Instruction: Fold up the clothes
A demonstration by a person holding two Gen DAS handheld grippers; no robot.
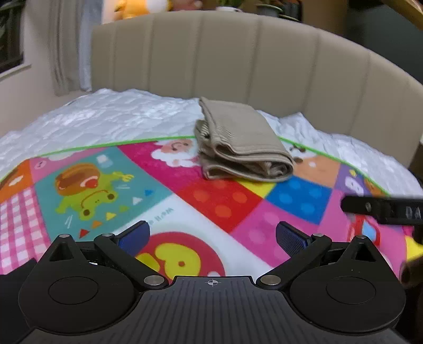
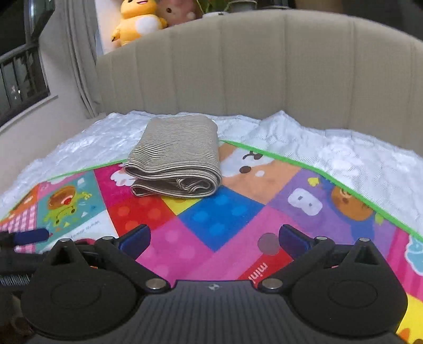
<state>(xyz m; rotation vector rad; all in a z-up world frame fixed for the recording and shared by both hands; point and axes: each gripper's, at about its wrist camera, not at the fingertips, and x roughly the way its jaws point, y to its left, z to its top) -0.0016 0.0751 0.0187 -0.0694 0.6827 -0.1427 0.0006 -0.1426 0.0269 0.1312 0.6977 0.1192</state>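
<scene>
Left wrist view: the left gripper (image 1: pixel 211 235) has its fingers spread apart with nothing between them, above the mat (image 1: pixel 219 209). One folded cloth (image 1: pixel 240 143) lies at the mat's far green edge, partly over onto the white quilt (image 1: pixel 105 116). Its stripes blur here. At the mat's right side the right gripper's finger (image 1: pixel 380 207) is cut off by the frame; its lettering is unreadable.

Right wrist view: the right gripper (image 2: pixel 214 238) is likewise released and empty. The same cloth (image 2: pixel 177 156), clearly striped, sits at the mat's (image 2: pixel 219 217) far edge. "mini" reads on the mat. Two plush toys (image 2: pixel 148 18) top the headboard (image 2: pixel 264 66), cropped.
</scene>
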